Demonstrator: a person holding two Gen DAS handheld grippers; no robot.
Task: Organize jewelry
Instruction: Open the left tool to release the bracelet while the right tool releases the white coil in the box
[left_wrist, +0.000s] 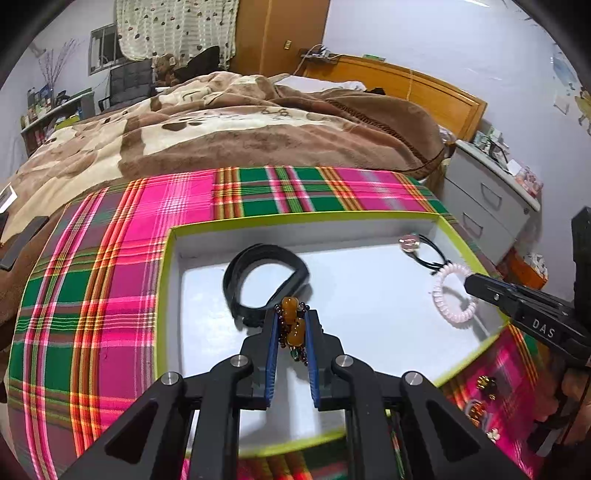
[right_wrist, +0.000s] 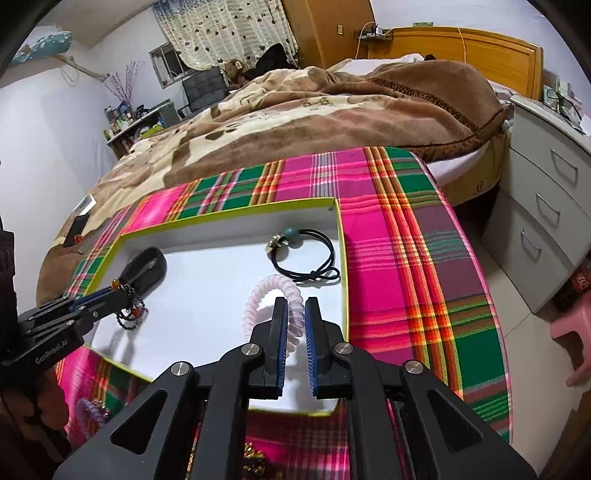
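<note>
Beaded bracelet (left_wrist: 293, 325) in left jaws, coil tie (right_wrist: 275, 295) in right; tray (left_wrist: 369, 218) on plaid cloth (left_wrist: 110, 258), bed (left_wrist: 221, 122) behind.

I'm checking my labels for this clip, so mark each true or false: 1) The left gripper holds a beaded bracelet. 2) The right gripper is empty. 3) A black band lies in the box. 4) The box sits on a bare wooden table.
1) True: the left gripper is shut on the beaded bracelet.
2) False: the right gripper is shut on the pink spiral hair tie.
3) True: the black band lies in the box.
4) False: it sits on a plaid cloth.
</note>
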